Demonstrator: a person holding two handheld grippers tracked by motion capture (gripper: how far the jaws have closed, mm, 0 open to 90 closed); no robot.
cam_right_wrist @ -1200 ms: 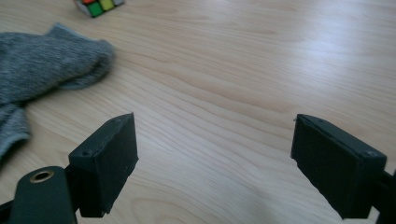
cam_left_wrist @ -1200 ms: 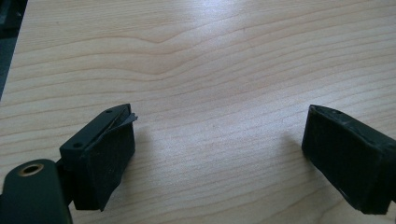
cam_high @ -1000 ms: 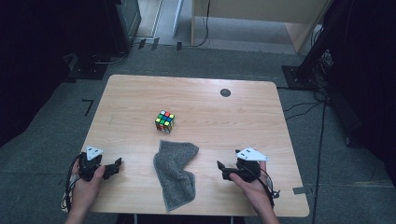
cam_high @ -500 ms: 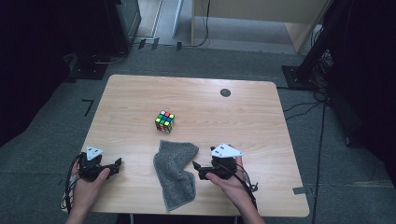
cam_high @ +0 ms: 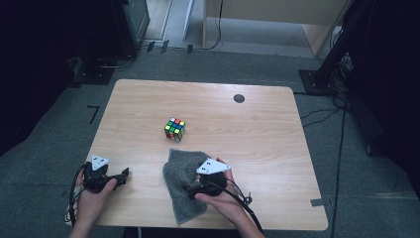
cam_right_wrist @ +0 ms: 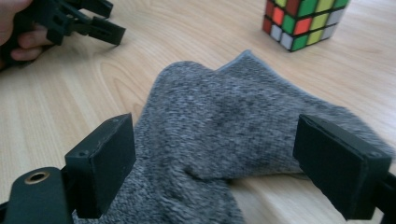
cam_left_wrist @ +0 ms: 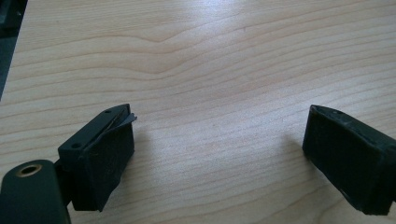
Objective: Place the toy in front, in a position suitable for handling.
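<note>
A grey cloth (cam_high: 179,182) lies crumpled near the table's front edge, with a colourful puzzle cube (cam_high: 174,129) a little beyond it. My right gripper (cam_high: 194,187) sits over the cloth's right side, open, its jaws straddling a raised fold of the cloth (cam_right_wrist: 233,126) without closing on it. The cube (cam_right_wrist: 303,21) shows at the top right of the right gripper view. My left gripper (cam_high: 124,174) rests at the front left, open over bare wood (cam_left_wrist: 210,140), with nothing between its jaws. That left gripper (cam_right_wrist: 100,23) also appears in the right gripper view's top left.
The wooden table (cam_high: 257,134) has a small dark round spot (cam_high: 238,98) near its far edge. Dark furniture and cables stand on the floor beyond and to the right of the table.
My right gripper has moved left from the bare table onto the cloth's right side. The left gripper, the cube and the cloth have stayed put.
</note>
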